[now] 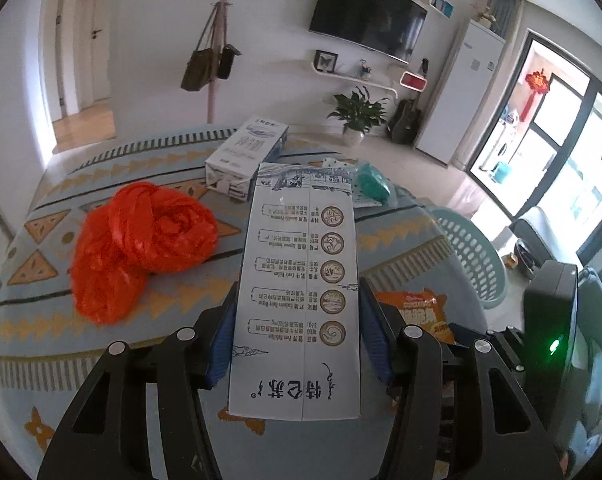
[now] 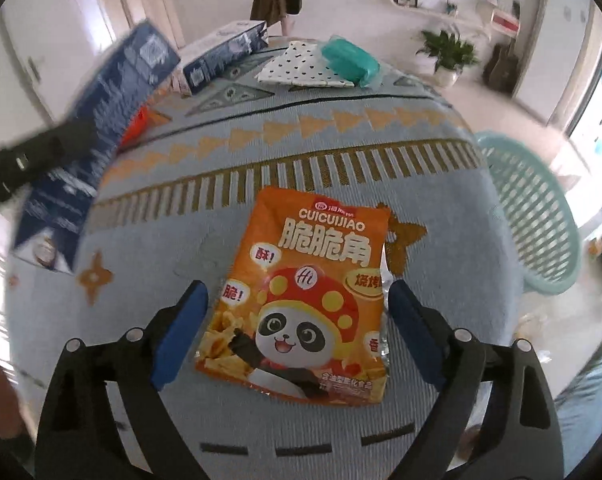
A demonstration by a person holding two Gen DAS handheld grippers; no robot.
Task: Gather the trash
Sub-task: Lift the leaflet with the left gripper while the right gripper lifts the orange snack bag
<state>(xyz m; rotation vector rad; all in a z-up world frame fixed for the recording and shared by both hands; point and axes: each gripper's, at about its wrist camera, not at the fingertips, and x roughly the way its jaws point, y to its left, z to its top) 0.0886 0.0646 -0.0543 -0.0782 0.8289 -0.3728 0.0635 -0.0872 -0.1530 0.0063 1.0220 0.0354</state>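
Left gripper (image 1: pixel 297 344) clamps milk carton (image 1: pixel 301 280); right gripper (image 2: pixel 297 320) spread over snack bag (image 2: pixel 301 300).

Glossy printed milk carton (image 1: pixel 297 292), crinkled shiny orange plastic bag (image 1: pixel 141 244), glossy foil snack packet (image 2: pixel 301 300), woven matt tablecloth (image 2: pixel 301 128)

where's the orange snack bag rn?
Right wrist view: the orange snack bag lies flat on the patterned tablecloth, between the open right tongs, untouched, with the green basket to its right.

At the left of the right wrist view, the held carton (image 2: pixel 97 120) is motion-blurred, its print unreadable. The carton (image 1: pixel 297 292) hides most of the snack bag (image 1: pixel 421 312) at lower right of the left wrist view.
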